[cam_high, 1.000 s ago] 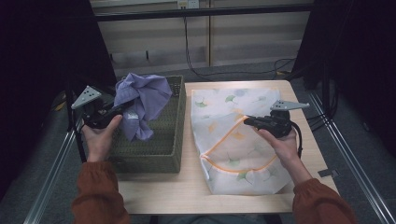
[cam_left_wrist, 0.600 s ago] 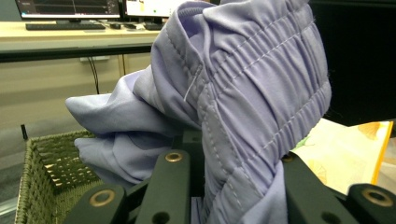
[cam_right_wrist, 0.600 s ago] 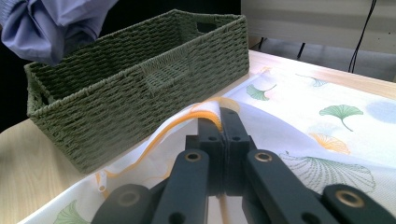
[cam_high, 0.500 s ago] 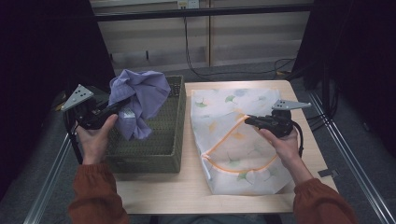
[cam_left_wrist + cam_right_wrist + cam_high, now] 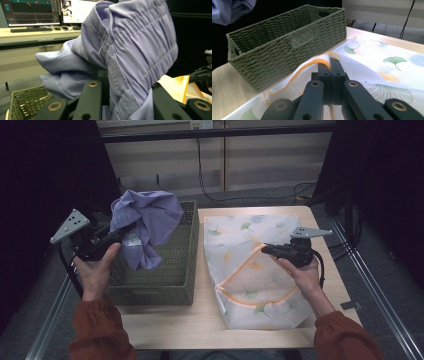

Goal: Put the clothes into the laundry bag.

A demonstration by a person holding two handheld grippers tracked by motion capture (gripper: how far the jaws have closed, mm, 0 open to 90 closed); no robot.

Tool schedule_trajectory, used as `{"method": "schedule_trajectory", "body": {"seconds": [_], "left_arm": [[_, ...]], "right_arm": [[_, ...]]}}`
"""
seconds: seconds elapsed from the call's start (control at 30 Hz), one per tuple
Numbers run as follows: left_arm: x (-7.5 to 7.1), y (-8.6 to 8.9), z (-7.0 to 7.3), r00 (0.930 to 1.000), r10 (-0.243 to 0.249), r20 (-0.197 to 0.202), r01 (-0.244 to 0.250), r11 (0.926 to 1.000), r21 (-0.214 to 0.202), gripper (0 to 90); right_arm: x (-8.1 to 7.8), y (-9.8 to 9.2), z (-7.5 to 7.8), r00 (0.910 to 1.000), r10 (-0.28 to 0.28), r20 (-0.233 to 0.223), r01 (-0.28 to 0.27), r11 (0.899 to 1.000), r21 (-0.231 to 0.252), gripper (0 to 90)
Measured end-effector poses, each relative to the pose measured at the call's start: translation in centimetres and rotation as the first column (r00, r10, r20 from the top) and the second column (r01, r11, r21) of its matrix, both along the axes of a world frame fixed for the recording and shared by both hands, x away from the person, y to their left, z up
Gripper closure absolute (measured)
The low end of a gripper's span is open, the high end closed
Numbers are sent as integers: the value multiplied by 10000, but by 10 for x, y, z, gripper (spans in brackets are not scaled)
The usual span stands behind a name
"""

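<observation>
Lilac cloth (image 5: 145, 222), a shirred garment with rows of stitched gathers, is hanging in a bunch from the left gripper (image 5: 125, 229), whose jaws are pinching a fold of it above the green woven basket (image 5: 172, 270) at the table's (image 5: 170, 322) left side. In the left gripper view the cloth (image 5: 130, 57) is draping over both black jaws, and a pale tag on it in the high view is too small to read. On the right, the right gripper (image 5: 265, 249) is holding the orange-trimmed rim of a white mesh bag (image 5: 250, 270) printed with ginkgo leaves, its jaws pressed together on the edge and lifting it slightly off the table; the bag is lying flat just beside the basket. Monitors (image 5: 32, 11) are glowing on a desk behind the cloth, their text illegible. Both of the person's sleeves (image 5: 97, 330) are rust-orange.
</observation>
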State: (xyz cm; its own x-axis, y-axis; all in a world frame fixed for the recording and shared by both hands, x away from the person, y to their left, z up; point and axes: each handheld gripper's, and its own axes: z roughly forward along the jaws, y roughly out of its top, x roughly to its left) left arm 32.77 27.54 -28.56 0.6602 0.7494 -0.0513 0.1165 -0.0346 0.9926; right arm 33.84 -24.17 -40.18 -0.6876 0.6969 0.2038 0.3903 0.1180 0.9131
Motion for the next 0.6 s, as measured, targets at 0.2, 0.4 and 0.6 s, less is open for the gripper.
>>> {"method": "schedule_trajectory", "body": {"seconds": [0.2,0.4,0.6], "left_arm": [[-8,-2,8,9998,-101,191,104,9998,-140,774],[-18,-1,18,9984,-204,522,206,9998,-34,774],[-27,-9,26,9947,-647,795,644,9979,64,774]], "right_arm": [[1,0,-1,10000,13,1,-13,10000,-31,895],[1,3,-3,10000,34,-57,-35,9999,-163,895],[0,3,-3,9999,-131,6,131,9998,-130,895]]}}
